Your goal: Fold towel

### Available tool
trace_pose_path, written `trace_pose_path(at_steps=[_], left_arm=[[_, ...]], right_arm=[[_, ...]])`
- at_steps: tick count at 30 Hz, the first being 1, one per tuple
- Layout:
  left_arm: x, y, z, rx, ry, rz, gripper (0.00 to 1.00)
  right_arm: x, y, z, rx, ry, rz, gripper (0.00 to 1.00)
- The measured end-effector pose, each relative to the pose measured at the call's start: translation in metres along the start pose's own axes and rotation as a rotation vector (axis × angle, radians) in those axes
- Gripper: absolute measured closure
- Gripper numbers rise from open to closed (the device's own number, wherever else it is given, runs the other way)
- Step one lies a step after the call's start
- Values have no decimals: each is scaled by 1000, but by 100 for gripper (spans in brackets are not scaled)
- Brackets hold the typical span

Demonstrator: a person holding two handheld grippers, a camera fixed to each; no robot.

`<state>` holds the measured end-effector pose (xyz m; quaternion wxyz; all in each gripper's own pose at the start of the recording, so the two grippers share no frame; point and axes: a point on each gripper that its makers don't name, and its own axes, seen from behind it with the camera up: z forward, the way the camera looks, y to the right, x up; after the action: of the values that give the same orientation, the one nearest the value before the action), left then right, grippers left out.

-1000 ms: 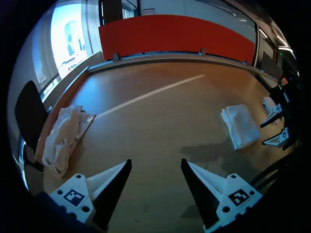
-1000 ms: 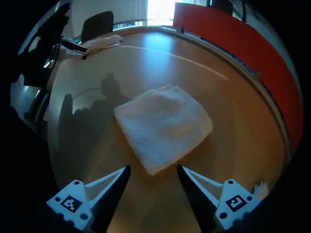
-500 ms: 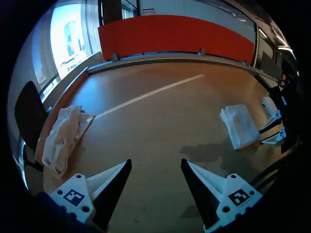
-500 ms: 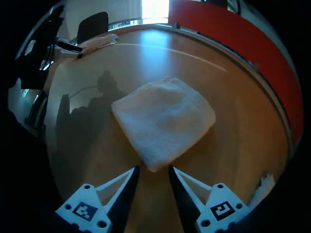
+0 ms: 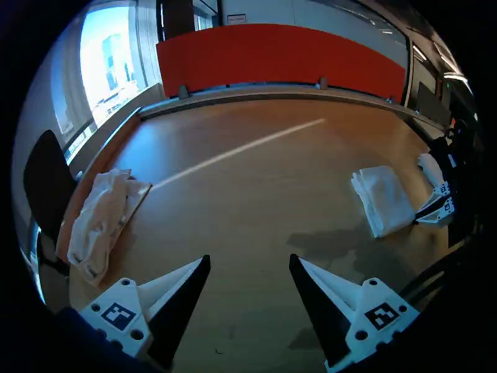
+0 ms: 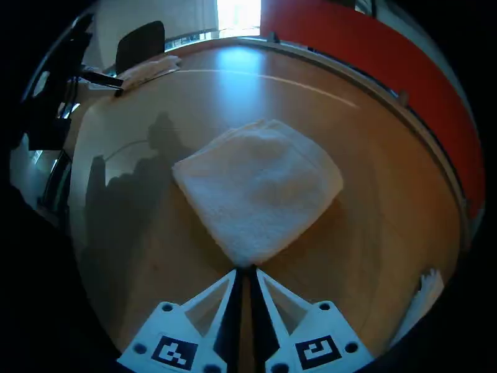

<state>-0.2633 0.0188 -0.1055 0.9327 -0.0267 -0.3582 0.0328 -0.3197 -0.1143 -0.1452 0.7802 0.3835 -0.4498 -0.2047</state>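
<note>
The broad wooden table (image 5: pixel 248 186) takes up most of the scene, bounded at the far edge by a long red partition panel (image 5: pixel 279 56). A crumpled pile of white cloths (image 5: pixel 99 217) lies at the table's left edge, unfolded.

The white terry towel (image 6: pixel 261 186) lies flat as a compact squared packet, well apart from the pile. Its folding looks essentially complete; at most a final fold or squaring remains.

The left gripper (image 5: pixel 248 280) hovers with its fingers wide apart, holding nothing. The right gripper (image 6: pixel 245 280) has its fingers together at the towel's near corner; whether any cloth is caught cannot be made out.

Bare tabletop surrounds the towel on all sides, with the table edge near on the right.
</note>
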Motion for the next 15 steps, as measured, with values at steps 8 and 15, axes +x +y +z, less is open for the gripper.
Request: trace_pose_path(at_steps=[8, 15], left_arm=[[0, 0, 0, 0, 1, 0, 6], [2, -1, 0, -1, 5, 1, 6]], right_arm=[[3, 2, -3, -14, 17, 7, 94], [23, 6, -15, -37, 69, -9, 94]])
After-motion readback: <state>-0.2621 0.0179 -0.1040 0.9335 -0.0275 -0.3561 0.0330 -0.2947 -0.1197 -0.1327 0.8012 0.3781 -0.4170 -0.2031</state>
